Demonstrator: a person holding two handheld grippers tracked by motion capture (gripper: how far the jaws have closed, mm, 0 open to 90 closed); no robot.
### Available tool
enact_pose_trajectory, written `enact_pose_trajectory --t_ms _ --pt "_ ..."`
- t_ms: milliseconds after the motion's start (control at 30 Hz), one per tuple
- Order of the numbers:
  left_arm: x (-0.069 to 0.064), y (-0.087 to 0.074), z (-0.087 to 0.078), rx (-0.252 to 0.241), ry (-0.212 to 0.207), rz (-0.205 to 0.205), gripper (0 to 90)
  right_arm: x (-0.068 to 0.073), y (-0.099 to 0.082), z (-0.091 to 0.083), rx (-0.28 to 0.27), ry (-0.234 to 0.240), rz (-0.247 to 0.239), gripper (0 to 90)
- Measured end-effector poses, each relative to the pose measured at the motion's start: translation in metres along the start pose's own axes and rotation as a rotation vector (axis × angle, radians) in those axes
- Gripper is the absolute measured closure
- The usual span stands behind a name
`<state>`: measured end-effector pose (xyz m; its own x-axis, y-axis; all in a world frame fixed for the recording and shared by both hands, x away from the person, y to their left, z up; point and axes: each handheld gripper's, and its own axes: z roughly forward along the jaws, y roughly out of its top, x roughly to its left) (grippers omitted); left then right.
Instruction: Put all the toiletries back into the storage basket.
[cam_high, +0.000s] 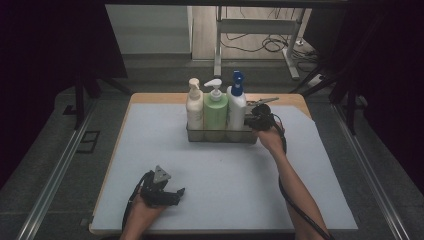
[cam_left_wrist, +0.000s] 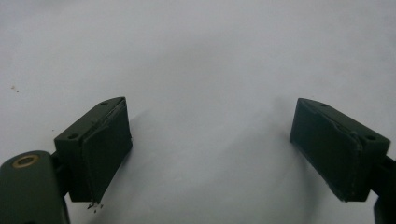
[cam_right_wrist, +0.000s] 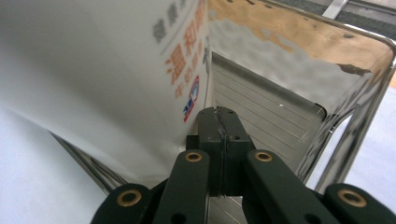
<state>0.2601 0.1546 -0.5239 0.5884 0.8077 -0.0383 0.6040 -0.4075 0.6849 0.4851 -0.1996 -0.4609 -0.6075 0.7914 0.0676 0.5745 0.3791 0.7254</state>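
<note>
A wire metal basket (cam_high: 220, 135) stands at the back middle of the pale mat and holds three pump bottles: a cream one (cam_high: 194, 107), a green one (cam_high: 215, 112) and a white one with a blue pump (cam_high: 236, 106). My right gripper (cam_high: 251, 121) is at the basket's right end. In the right gripper view its jaws (cam_right_wrist: 218, 119) are shut together, tips just over the basket's slatted floor (cam_right_wrist: 266, 116), beside the white bottle (cam_right_wrist: 107, 70). Nothing shows between the pads. My left gripper (cam_high: 179, 191) rests low at the mat's front left, open, with bare mat between its jaws (cam_left_wrist: 210, 149).
The pale mat (cam_high: 225, 180) covers a wooden table whose edge (cam_high: 160, 97) shows at the back. Metal rails (cam_high: 55, 175) run along both sides. Behind the table stand a white desk frame (cam_high: 257, 30) and loose cables (cam_high: 272, 45) on the floor.
</note>
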Motion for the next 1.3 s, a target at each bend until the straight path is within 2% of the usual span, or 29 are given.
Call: enact_pose_trajectory --t_ms 533,633,1033,1300 --pt "0.000 0.000 0.000 0.000 -0.001 -0.001 12.2 0.004 0.000 -0.006 -0.002 0.009 0.016 90.0" --pt "0.000 0.000 0.000 0.000 0.000 0.000 12.2 0.006 -0.001 -0.007 0.000 0.008 0.002 90.0" --pt "0.000 0.000 0.000 -0.001 -0.002 -0.002 12.2 0.008 -0.003 -0.009 -0.001 0.026 0.000 89.9" --pt "0.000 0.000 0.000 -0.001 -0.001 -0.001 12.2 0.006 -0.003 -0.011 -0.002 0.020 0.004 82.2"
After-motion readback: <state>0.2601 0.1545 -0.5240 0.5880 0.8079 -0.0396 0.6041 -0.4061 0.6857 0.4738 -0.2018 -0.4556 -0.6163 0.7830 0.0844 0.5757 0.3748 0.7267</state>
